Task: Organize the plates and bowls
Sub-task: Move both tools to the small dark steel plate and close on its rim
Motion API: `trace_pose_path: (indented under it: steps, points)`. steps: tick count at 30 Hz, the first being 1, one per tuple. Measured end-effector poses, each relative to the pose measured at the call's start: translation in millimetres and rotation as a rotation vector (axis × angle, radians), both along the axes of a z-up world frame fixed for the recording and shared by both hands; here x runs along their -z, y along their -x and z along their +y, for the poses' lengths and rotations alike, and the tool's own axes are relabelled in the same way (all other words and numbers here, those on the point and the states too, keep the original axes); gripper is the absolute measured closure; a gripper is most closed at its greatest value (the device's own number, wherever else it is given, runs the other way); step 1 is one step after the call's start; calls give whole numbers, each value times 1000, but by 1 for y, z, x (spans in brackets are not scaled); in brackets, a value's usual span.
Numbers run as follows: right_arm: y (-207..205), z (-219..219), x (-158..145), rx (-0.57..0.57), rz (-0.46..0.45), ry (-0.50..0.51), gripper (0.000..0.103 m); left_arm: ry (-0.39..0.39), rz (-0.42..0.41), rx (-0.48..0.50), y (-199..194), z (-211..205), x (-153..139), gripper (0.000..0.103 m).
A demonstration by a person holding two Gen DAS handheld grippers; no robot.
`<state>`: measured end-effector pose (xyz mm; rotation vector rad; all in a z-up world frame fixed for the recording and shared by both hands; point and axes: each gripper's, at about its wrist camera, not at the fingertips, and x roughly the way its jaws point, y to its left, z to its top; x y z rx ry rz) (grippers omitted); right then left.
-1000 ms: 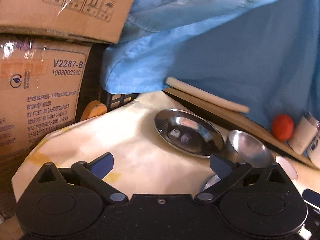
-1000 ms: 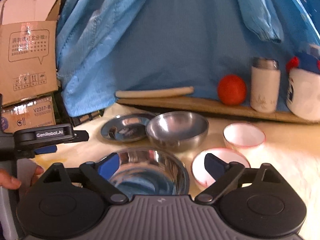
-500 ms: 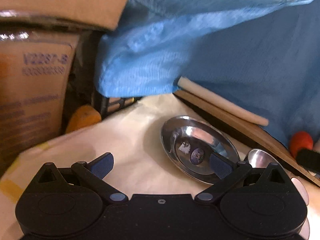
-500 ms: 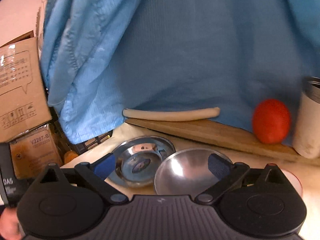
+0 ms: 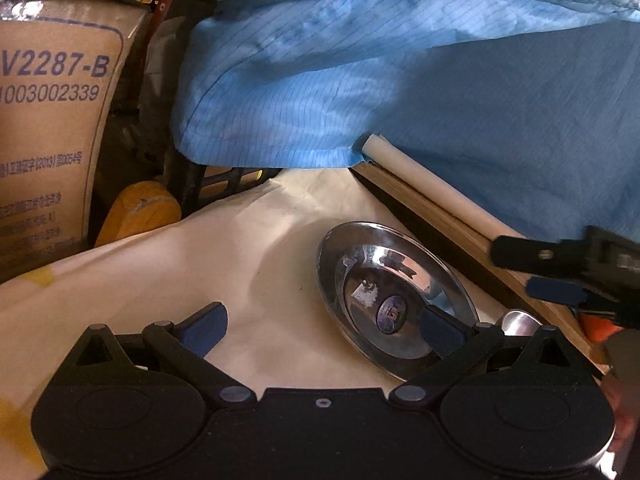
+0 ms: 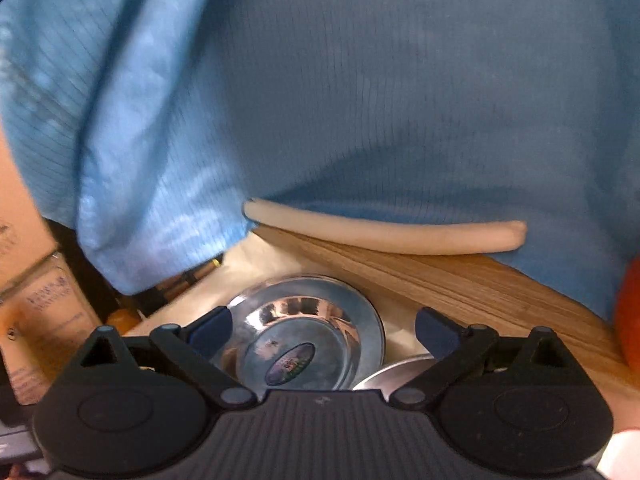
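Note:
A shallow steel plate (image 5: 372,272) with a sticker in its middle lies on the cream tablecloth (image 5: 240,264). My left gripper (image 5: 320,328) is open just in front of it, its right fingertip over the plate's near rim. A steel bowl (image 5: 518,322) sits beside the plate on the right, mostly hidden. In the right wrist view the same plate (image 6: 304,320) lies between the open fingers of my right gripper (image 6: 322,328), low over it. The bowl's rim (image 6: 400,368) shows just to the right. Neither gripper holds anything.
A wooden board (image 6: 480,280) with a white roll (image 6: 380,232) on it runs behind the dishes, under a hanging blue cloth (image 6: 360,100). A red tomato (image 6: 628,312) sits at the right. Cardboard boxes (image 5: 52,120) and an orange object (image 5: 140,208) stand left of the table.
Both grippers have moved forward toward the steel plate. The right gripper has passed over the steel bowls, and the pink bowls have left its view.

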<state>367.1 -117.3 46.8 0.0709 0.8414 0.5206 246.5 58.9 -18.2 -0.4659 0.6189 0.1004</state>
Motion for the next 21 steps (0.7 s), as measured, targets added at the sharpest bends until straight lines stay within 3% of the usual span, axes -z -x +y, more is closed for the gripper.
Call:
trace_pose_path:
  steps: [5,13,21]
  points:
    - [-16,10,12,-13,52,48,19,4,-9,21,-3,-1,0,2]
    - [-26,25,27,-16,86,127,33,31,-19,23,-4,2,1,10]
    - [-28,35,38,9,98,207,54,41,-19,39,-6,1,3,23]
